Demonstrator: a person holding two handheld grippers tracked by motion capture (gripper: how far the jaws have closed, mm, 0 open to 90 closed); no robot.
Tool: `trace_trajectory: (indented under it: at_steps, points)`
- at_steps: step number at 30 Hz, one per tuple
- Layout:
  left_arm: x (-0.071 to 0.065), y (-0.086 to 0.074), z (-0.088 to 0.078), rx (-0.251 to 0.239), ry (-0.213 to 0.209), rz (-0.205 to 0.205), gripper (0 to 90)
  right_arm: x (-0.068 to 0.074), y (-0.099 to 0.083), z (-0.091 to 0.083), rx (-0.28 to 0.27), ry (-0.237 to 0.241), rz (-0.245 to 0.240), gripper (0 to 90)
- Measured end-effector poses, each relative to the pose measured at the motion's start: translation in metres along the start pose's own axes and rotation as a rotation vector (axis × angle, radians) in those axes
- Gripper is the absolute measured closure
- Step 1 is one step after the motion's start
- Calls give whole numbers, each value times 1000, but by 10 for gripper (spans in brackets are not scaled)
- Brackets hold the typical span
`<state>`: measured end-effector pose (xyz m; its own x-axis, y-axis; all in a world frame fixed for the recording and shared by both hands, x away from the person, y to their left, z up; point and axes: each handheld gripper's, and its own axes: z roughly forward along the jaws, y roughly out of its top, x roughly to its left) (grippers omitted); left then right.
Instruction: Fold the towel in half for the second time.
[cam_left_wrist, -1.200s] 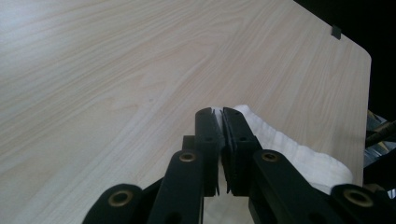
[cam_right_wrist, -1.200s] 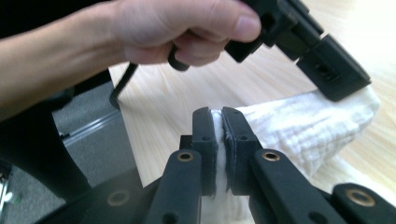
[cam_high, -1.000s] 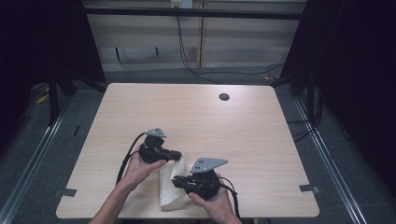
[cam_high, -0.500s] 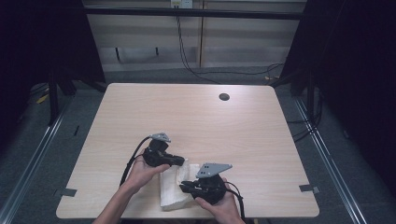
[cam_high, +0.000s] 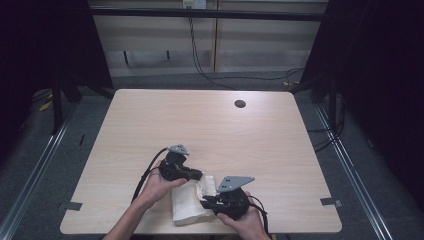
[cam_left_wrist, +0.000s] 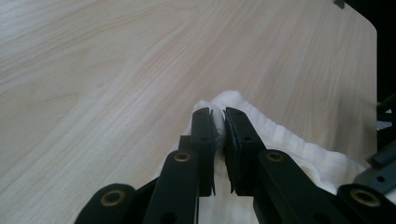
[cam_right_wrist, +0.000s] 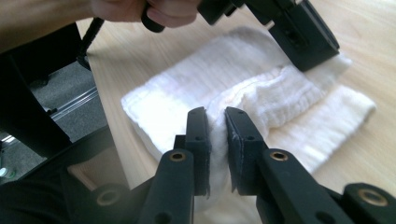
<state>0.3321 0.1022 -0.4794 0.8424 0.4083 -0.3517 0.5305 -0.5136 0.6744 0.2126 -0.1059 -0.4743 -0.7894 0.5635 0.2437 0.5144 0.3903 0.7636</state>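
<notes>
Folded white towel (cam_high: 189, 206) lies on the wooden table (cam_high: 210, 130), lower centre of the high view, near the front edge. Left gripper (cam_high: 198, 175) at the towel's upper end, jaws just easing apart, a fold of cloth still pinched between the pads. Right gripper (cam_high: 206, 203) at the towel's right side, likewise loosening, cloth ridge still pressed between its jaws

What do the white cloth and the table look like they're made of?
The white cloth looks like soft cotton terry or knit: ribbed, fuzzy, matte, folding limply. The table looks like pale wood or wood-look laminate: smooth, with printed-looking grain and a slight sheen.
</notes>
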Motion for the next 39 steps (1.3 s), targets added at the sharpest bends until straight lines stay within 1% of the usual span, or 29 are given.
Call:
trace_trajectory:
  at_steps: [2,3,4,6,8,9,10,12,13,15,17,18,20,21,22,23,26,27,28,29,30,31,32,34,36,37,39]
  points:
    - [-1,1,3,-1,-10,-3,826,-2,-4,-1,6,-6,10,796]
    - [-2,1,4,2,-9,2,825,-2,-5,-2,1,-2,19,794]
    - [-3,1,6,-1,-12,1,825,-3,-6,-3,7,-5,17,790]
    - [-5,2,9,8,-17,9,823,-3,-8,-4,13,-5,16,787]
    - [-6,3,10,5,-24,16,802,-3,-10,-5,15,-14,5,769]
    - [-8,4,10,0,-23,12,786,-2,-10,-6,15,-15,4,759]
    - [-9,4,9,-9,-24,8,759,-2,-10,-7,14,-23,2,745]
    - [-11,4,7,-16,-27,13,725,-2,-10,-13,2,-38,8,715]
    - [-12,4,6,-21,-25,9,696,-2,-11,-15,-4,-42,9,694]
    - [-13,4,4,-27,-25,2,621,-4,-13,-19,-8,-64,21,659]
    - [-13,5,0,-37,-19,12,568,-7,-15,-22,-11,-74,30,633]
    - [-14,6,-2,-52,-10,23,540,-9,-16,-23,-7,-92,30,632]
    - [-15,8,-7,-72,-4,28,492,-13,-17,-25,6,-100,38,606]
    - [-15,9,-8,-79,4,24,467,-15,-17,-26,8,-103,40,599]
    - [-15,11,-11,-82,24,28,434,-17,-17,-27,9,-111,41,597]
    - [-15,12,-13,-90,32,27,410,-19,-16,-29,11,-121,42,589]
    - [-16,12,-22,-108,76,30,377,-25,-14,-37,-6,-138,50,579]
    - [-16,11,-27,-96,103,40,365,-27,-14,-40,-15,-145,54,571]
    - [-16,10,-31,-88,120,54,361,-29,-13,-44,-31,-152,60,564]
    - [-16,8,-35,-90,151,58,363,-31,-13,-48,-41,-156,66,552]
    - [-15,6,-38,-95,185,53,368,-33,-12,-51,-47,-162,78,540]
    - [-14,3,-41,-101,192,43,368,-35,-12,-54,-53,-166,84,539]
    - [-12,0,-45,-98,180,35,368,-36,-13,-56,-58,-167,87,537]
    - [-10,-6,-51,-92,196,43,369,-39,-13,-61,-65,-175,87,527]
    - [-9,-11,-57,-81,201,38,369,-43,-14,-64,-72,-174,99,527]
    - [-9,-13,-60,-65,214,42,369,-44,-14,-66,-73,-179,103,525]
    - [-8,-19,-69,-69,236,40,374,-48,-15,-68,-75,-190,105,508]
